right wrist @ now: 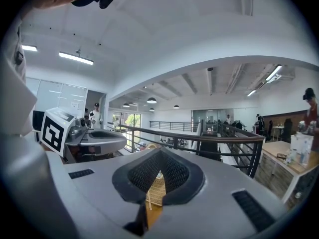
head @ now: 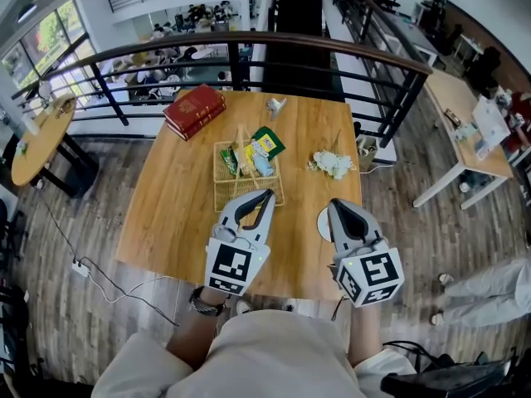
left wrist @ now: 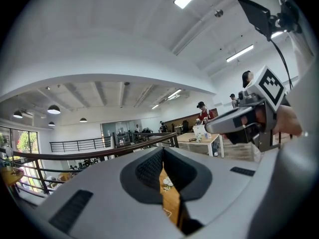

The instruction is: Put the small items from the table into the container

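Sitting mid-table, wicker basket [head: 232,193] seen loaded with packets [head: 267,143]; white crumpled item [head: 333,164] and small grey piece [head: 275,104] left loose on table [head: 174,197], well apart. Left gripper [head: 264,196], right gripper [head: 336,206] held level at near edge, jaws pressed together, nothing carried, likely poised for next pick.

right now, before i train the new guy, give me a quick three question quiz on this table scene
1. True or false: the left gripper and the right gripper are both shut and empty.
2. In the head view, what lies on the table right of the basket? A) a mug B) a white crumpled item C) a laptop
3. Fill in: the red books sit at the table's far ____ corner.
Key: 1 true; 2 B; 3 left.
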Motion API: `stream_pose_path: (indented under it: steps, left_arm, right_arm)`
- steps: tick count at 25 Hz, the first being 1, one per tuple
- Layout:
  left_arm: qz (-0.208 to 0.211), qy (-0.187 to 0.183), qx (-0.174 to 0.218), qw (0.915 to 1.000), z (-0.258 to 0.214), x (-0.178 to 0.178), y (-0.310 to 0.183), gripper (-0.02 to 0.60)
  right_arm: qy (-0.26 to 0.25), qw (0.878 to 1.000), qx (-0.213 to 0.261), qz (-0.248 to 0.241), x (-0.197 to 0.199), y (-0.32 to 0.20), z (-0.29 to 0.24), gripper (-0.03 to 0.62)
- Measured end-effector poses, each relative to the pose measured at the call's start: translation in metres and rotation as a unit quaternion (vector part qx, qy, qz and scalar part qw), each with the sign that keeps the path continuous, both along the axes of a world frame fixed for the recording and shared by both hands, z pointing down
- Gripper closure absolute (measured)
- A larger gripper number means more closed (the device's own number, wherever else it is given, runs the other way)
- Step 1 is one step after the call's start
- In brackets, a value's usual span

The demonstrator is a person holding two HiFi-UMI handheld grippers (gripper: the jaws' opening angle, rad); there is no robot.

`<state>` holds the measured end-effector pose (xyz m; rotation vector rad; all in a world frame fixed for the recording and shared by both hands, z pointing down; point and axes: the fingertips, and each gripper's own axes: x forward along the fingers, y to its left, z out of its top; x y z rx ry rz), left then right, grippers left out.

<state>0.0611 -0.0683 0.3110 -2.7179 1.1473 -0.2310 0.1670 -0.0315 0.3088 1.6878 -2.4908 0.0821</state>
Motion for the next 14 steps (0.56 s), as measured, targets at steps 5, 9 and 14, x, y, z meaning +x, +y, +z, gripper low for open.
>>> stream_pose_path:
  steps: [5,9,14]
  left_arm:
    - [-0.002,0.000,-0.002,1.0000,0.0020,-0.0034,-0.0014,0.574]
    - [-0.003,0.000,-0.001,1.0000,0.0005,-0.0051,-0.0028,0.574]
    - [-0.003,0.000,0.000,1.0000,0.0009,-0.0067,-0.0061,0.574]
  right_arm:
    - [0.003,1.000,0.001,-0.004,-0.0038,-0.0036,-0.0013,0.580]
    - [0.006,1.000,0.000,-0.007,-0.0060,-0.0060,-0.0014,0.580]
    - [0.009,1.000,-0.001,-0.010,-0.0089,-0.0099,0.0018,0.580]
